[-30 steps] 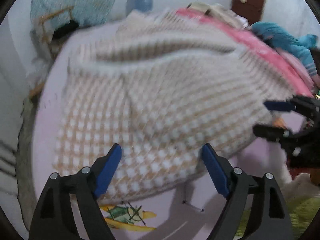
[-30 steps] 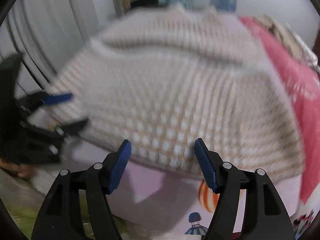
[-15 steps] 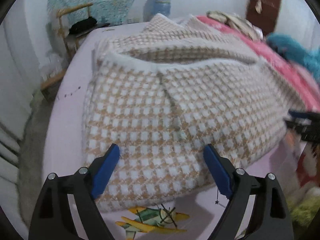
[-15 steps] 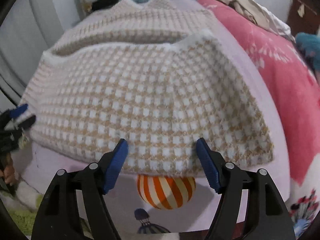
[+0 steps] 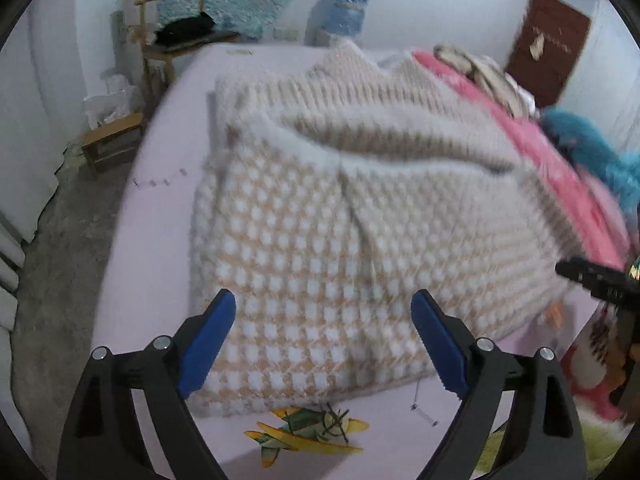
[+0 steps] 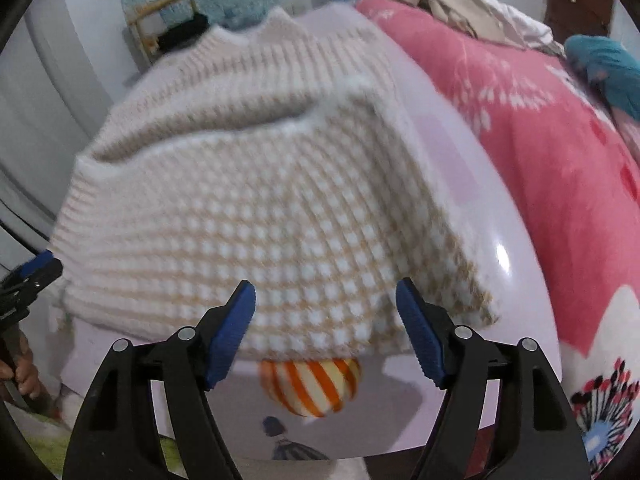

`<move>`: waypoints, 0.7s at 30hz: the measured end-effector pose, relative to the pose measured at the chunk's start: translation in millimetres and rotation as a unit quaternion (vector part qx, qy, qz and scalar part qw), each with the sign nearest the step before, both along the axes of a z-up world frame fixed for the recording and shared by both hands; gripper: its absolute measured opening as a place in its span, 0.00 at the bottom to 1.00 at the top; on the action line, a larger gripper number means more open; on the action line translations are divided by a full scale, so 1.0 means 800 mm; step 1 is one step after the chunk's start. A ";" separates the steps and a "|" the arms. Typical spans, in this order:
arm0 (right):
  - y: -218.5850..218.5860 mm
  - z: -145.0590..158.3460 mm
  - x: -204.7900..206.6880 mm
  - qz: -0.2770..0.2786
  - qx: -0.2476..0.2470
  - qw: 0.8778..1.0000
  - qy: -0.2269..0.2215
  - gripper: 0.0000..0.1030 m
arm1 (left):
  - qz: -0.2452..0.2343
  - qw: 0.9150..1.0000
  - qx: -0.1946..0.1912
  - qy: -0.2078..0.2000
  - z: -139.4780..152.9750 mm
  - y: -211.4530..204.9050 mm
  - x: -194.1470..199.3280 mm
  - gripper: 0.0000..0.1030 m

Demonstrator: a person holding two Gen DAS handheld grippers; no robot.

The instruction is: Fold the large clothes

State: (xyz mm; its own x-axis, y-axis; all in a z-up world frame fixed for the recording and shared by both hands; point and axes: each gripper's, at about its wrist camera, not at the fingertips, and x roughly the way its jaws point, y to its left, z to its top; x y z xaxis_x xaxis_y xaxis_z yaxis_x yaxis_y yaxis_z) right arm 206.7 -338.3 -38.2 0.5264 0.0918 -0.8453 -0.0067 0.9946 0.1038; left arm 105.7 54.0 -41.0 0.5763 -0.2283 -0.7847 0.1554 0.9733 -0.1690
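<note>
A tan-and-white checked knitted garment (image 5: pixel 320 240) lies folded over on the lilac sheet (image 5: pixel 160 200), its white-trimmed edge doubled across the middle. My left gripper (image 5: pixel 323 338) hovers above the garment's near edge, its jaws opening, nothing between the blue pads. In the right wrist view the same garment (image 6: pixel 272 216) fills the middle. My right gripper (image 6: pixel 326 328) hangs over its near hem, jaws opening, gripping nothing. The other gripper shows at the edge of each view: the right gripper (image 5: pixel 600 280) and the left gripper (image 6: pixel 28 276).
A pink patterned blanket (image 6: pixel 540 160) with a cloth pile (image 6: pixel 460 4) and a teal plush (image 5: pixel 592 152) lines the right side. A wooden chair (image 5: pixel 172 32), a stool (image 5: pixel 112 140) and a blue water jug (image 5: pixel 344 12) stand beyond the bed. The sheet bears plane and balloon prints.
Both grippers have drawn back and up from the garment and rolled. Their jaws stand a little wider. The garment lies still on the sheet.
</note>
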 end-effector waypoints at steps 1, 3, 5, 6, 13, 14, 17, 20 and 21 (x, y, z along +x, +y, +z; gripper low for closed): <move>0.003 0.009 0.001 0.004 0.005 1.000 -0.010 0.71 | 0.004 1.000 -0.002 -0.006 0.006 0.001 -0.001 0.85; 0.011 0.022 0.007 0.017 0.008 1.000 -0.024 0.80 | 0.006 1.000 -0.004 -0.019 0.020 0.001 0.007 0.88; 0.025 0.028 0.013 0.030 0.011 0.999 -0.037 0.84 | 0.003 1.000 0.004 -0.026 0.027 -0.003 0.017 0.88; 0.034 0.031 0.021 0.040 0.015 0.998 -0.043 0.86 | 0.000 1.000 0.010 -0.026 0.028 -0.009 0.024 0.89; 0.085 0.018 0.047 0.083 0.001 0.995 -0.051 0.87 | -0.014 0.997 0.066 0.043 -0.011 -0.049 0.073 0.89; 0.088 0.016 0.049 0.086 0.002 0.995 -0.050 0.88 | -0.012 0.996 0.068 0.053 -0.019 -0.053 0.077 0.89; 0.091 0.004 0.059 0.089 0.001 0.995 -0.038 0.88 | -0.011 0.995 0.090 0.050 -0.030 -0.061 0.078 0.92; 0.094 -0.019 0.065 0.088 0.002 0.996 -0.013 0.91 | -0.009 0.994 0.100 0.042 -0.034 -0.063 0.075 0.94; 0.092 -0.026 0.066 0.084 0.009 0.996 -0.004 0.92 | -0.007 0.994 0.100 0.042 -0.035 -0.063 0.075 0.95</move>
